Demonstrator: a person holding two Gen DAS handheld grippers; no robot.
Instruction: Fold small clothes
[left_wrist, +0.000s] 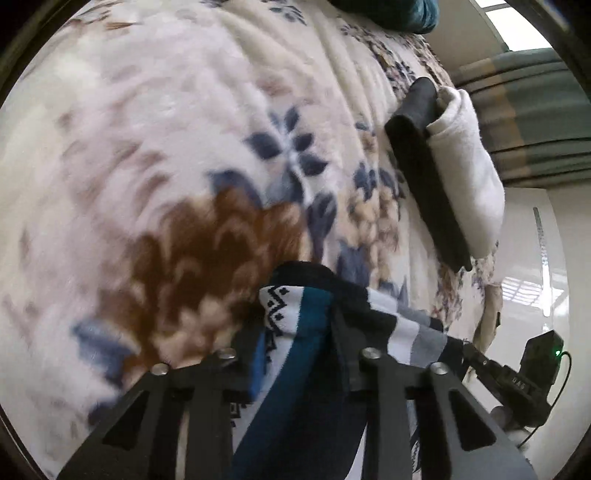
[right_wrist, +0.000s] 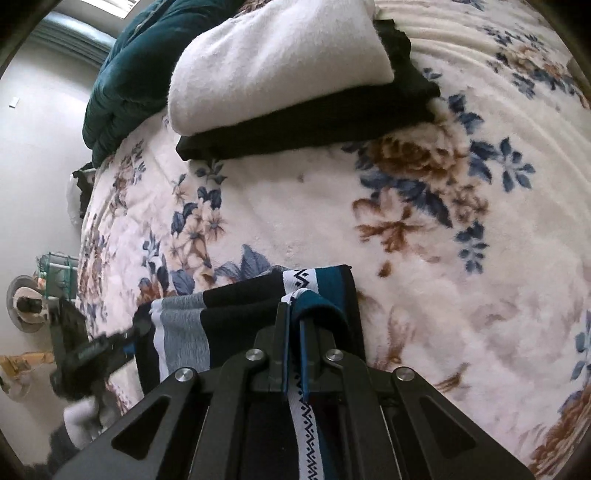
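A striped garment (left_wrist: 295, 325) in black, teal, grey and white with a zigzag band is held between both grippers above a floral blanket (left_wrist: 147, 147). My left gripper (left_wrist: 295, 317) is shut on one end of it. My right gripper (right_wrist: 295, 314) is shut on the other end of the garment (right_wrist: 236, 306), which hangs stretched toward the left gripper (right_wrist: 110, 347) at lower left. The right gripper shows in the left wrist view (left_wrist: 517, 373) at lower right. A folded stack, a white piece (right_wrist: 280, 62) on a black piece (right_wrist: 314, 125), lies on the blanket (right_wrist: 406, 258) beyond.
The folded white (left_wrist: 469, 177) and black (left_wrist: 424, 177) stack sits near the bed's edge. A dark teal quilt (right_wrist: 140, 70) lies at the bed's far end. Beyond the edge are a white wall, a curtain (left_wrist: 535, 110) and small floor items (right_wrist: 37, 288).
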